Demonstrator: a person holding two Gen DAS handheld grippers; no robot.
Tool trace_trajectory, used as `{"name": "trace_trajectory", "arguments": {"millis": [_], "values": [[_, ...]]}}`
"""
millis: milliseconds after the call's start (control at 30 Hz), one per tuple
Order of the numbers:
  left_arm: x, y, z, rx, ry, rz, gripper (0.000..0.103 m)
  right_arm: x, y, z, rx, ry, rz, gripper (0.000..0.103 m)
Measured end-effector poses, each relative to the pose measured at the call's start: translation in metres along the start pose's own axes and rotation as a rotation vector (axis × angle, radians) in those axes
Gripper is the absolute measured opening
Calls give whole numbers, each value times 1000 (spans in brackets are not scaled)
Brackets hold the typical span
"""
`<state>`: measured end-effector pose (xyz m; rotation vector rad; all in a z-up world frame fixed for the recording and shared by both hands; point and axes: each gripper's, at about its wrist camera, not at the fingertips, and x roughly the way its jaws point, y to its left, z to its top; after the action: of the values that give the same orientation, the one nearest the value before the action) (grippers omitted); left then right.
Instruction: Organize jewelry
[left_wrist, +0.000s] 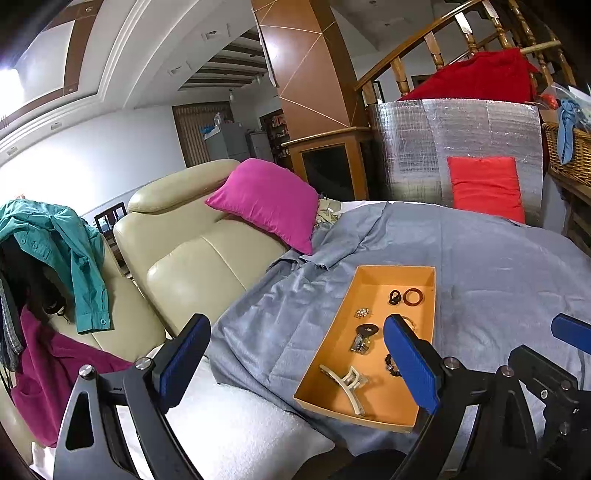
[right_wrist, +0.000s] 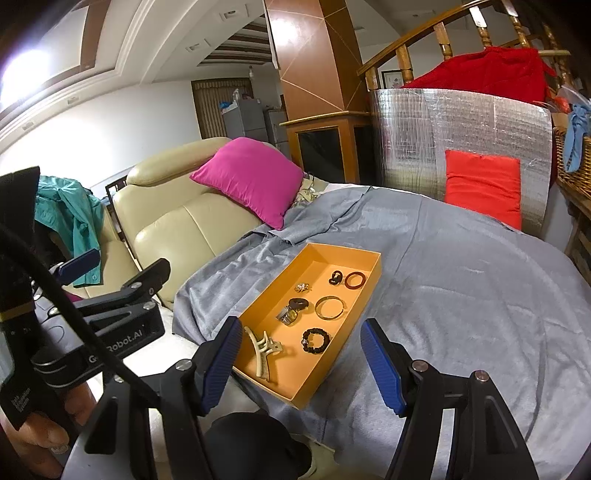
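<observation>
An orange tray lies on a grey cloth. It holds a cream claw clip, a black bead bracelet, a gold bangle, a dark hair clip, a small sparkly brooch, a red-brown ring and a small black ring. My right gripper hovers open over the tray's near end, holding nothing. My left gripper is open and empty at the tray's left side. Its right finger hides part of the bangle.
A cream leather sofa with a magenta pillow stands left of the cloth. Behind are a silver foil panel, a red cushion and a wicker basket. A teal shirt hangs at far left.
</observation>
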<state>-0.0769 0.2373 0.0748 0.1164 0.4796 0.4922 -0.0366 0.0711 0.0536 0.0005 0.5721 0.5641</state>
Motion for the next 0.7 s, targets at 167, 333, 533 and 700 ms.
{"name": "trace_trajectory", "arguments": {"millis": [167, 333, 533, 700], "values": [[0, 1, 0, -2, 2, -1, 95, -1, 0, -1, 8, -2, 3, 70], [0, 2, -1, -2, 2, 0, 95, -2, 1, 0, 7, -2, 3, 70], [0, 3, -1, 2, 4, 2, 95, -1, 3, 0, 5, 1, 7, 70], [4, 6, 0, 2, 7, 1, 95, 0, 4, 1, 8, 2, 11, 70]]}}
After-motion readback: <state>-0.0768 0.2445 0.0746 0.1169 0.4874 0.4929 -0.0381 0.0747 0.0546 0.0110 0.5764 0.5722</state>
